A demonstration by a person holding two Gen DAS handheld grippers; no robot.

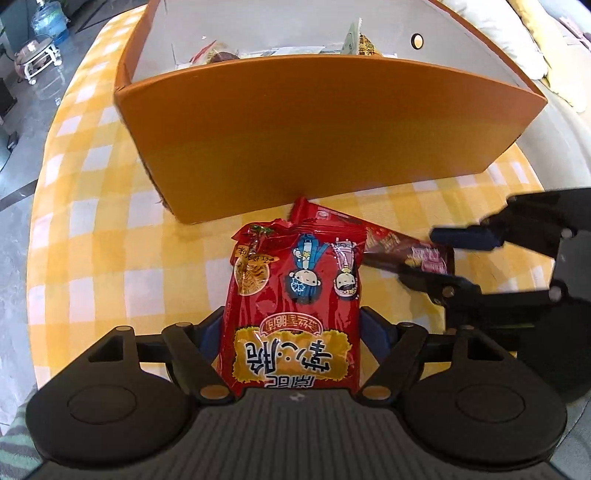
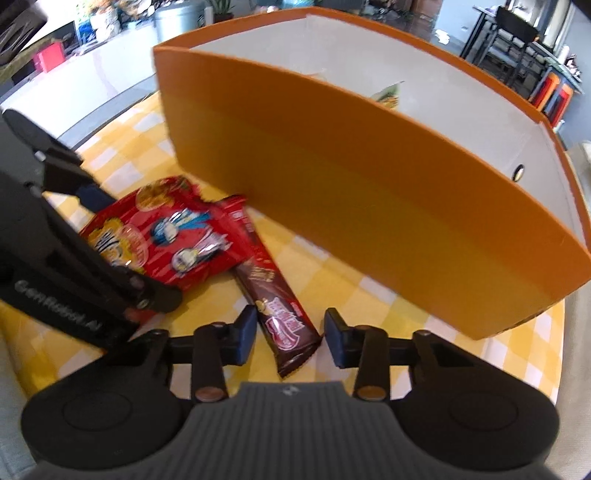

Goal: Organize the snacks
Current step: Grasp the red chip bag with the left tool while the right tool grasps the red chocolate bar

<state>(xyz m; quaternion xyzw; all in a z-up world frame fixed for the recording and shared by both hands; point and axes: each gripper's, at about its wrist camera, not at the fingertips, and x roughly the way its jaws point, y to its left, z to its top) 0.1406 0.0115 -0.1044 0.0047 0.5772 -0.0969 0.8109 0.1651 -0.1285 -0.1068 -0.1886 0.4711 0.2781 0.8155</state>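
Two grippers: left gripper (image 1: 291, 328) jaws clamp glossy red snack bag (image 1: 291, 295); right gripper (image 2: 290, 334) jaws open astride brown wrapped biscuit roll (image 2: 273, 295), beside orange cardboard box (image 2: 369, 206) on worktop.

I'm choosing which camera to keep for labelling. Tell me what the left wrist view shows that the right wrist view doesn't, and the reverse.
Only the left wrist view shows the box's contents well: a wrapped snack at the back left, plus the water jug on the floor beyond the table.

Only the right wrist view shows the brown biscuit roll full length, its end between the open right gripper fingers, untouched.

Both show the orange box, the red snack bag between the left gripper fingers, and the yellow checked tablecloth.
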